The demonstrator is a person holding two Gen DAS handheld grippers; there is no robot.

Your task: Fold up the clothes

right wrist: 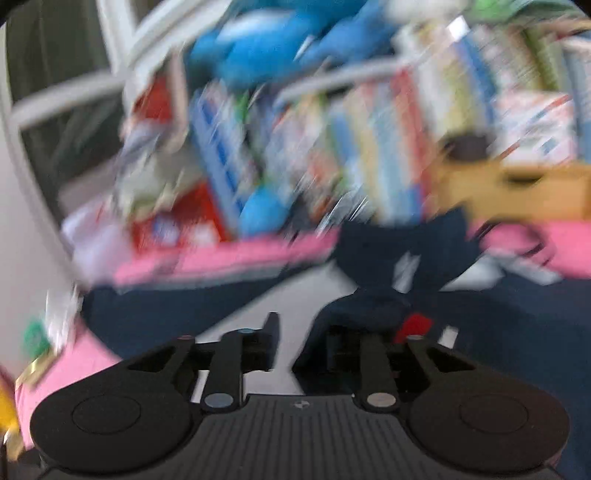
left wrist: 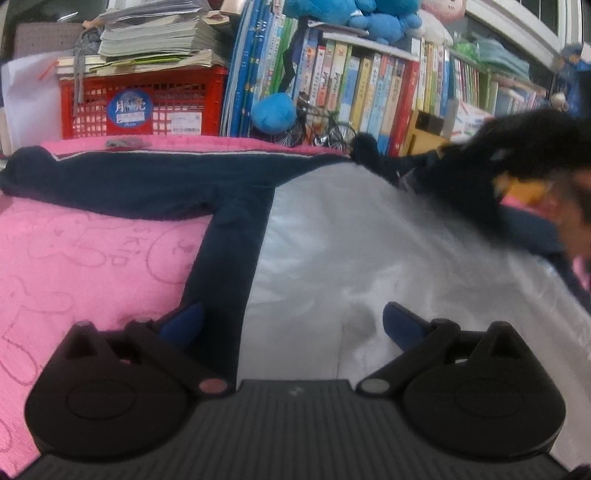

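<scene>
A: Pink bedspread (left wrist: 92, 258), bookshelf (left wrist: 369, 85) beyond. Where's the garment?

B: Navy-and-grey jacket (left wrist: 369, 240) lies spread at twelve o'clock, sleeve (left wrist: 129, 181) toward ten. Left gripper (left wrist: 291, 325) gapes above it; right gripper (right wrist: 295, 343) looks clamped on navy cloth, blurred.

A: Step?

B: Probably folding a side over.

- Jacket (left wrist: 229, 184): navy outer cloth, matt; lining (left wrist: 369, 240) silver-grey, smooth with a faint sheen, lightly creased.
- Bed cover (left wrist: 92, 251): pink cloth, matt, with a stitched or embossed line pattern.
- Left gripper (left wrist: 291, 325): matt black plastic body, ribbed grey panel; blue finger pads (left wrist: 400, 325) look matt.
- Crate (left wrist: 147, 107): red plastic lattice, slightly glossy.
- Plush toys (left wrist: 351, 14): blue, fuzzy cloth.
- Books (left wrist: 369, 92): paper, glossy spines.
- Right wrist view: motion-blurred; finishes unreadable.
</scene>
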